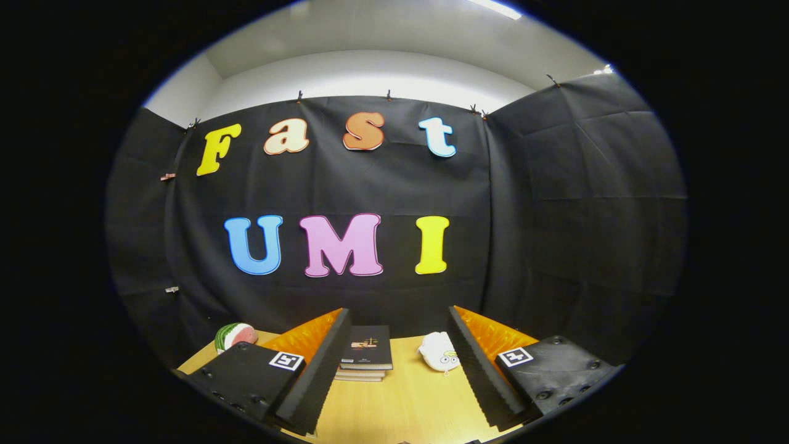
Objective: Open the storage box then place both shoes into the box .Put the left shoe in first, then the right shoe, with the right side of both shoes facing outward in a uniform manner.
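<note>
While the gripper [394, 370] hangs over the wooden surface [400, 401] with fingers spread and empty, books [367, 353] and a white toy [439, 353] sit beyond them, watermelon toy [234, 336] lower left.

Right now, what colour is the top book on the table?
The top book is black, with a small light mark on its cover. It shows best in the gripper view, beyond the open claw.

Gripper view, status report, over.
Claw open, holding nothing. Stack of dark books on wooden table ahead, between fingers. White soft toy, watermelon toy beside.
</note>
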